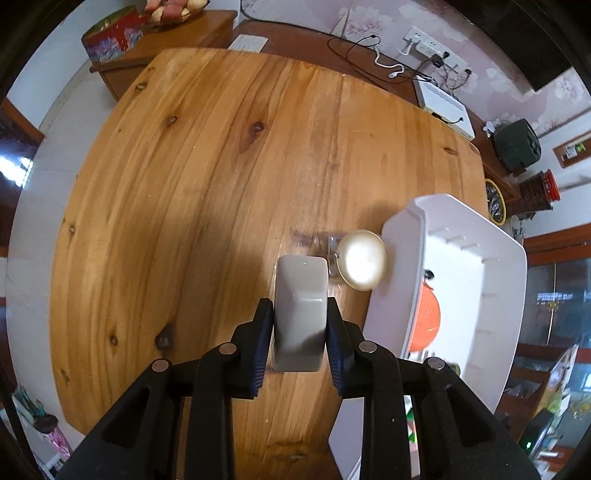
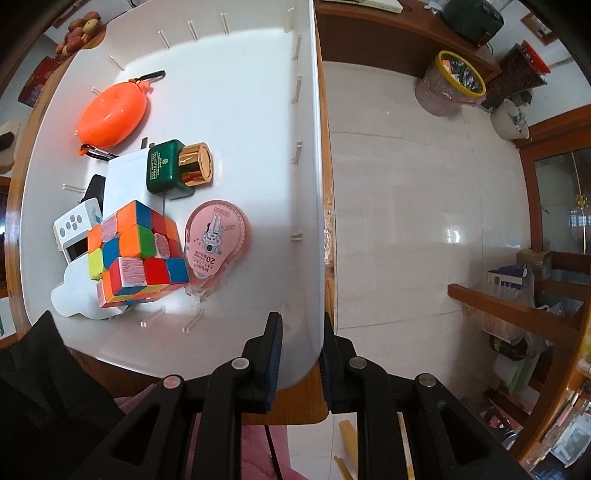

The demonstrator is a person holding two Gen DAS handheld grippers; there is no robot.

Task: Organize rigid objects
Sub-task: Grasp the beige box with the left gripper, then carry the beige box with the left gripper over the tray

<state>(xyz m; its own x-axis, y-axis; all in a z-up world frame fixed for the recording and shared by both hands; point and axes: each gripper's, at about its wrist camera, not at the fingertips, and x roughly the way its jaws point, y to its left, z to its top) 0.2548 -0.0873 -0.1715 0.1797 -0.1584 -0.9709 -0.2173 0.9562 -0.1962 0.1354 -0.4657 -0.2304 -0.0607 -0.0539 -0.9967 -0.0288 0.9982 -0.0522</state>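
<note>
In the left wrist view my left gripper (image 1: 300,325) is shut on a grey rounded block (image 1: 301,306), held above the wooden table (image 1: 184,184). Just beyond it a round cream compact with a metal clip (image 1: 362,260) lies on the table beside the white bin (image 1: 402,258). In the right wrist view my right gripper (image 2: 301,354) is shut on the near right rim of the white bin (image 2: 306,184). Inside lie an orange case (image 2: 112,114), a green bottle with a gold cap (image 2: 177,170), a colour cube (image 2: 136,254), a pink tape dispenser (image 2: 216,243) and white devices (image 2: 75,229).
A wooden sideboard with a patterned tin (image 1: 112,35) stands behind the table. A white router (image 1: 445,105) and cables sit at the far right. Beside the table's right edge is tiled floor (image 2: 406,184) with a pink waste bin (image 2: 448,83) and a wooden shelf (image 2: 517,314).
</note>
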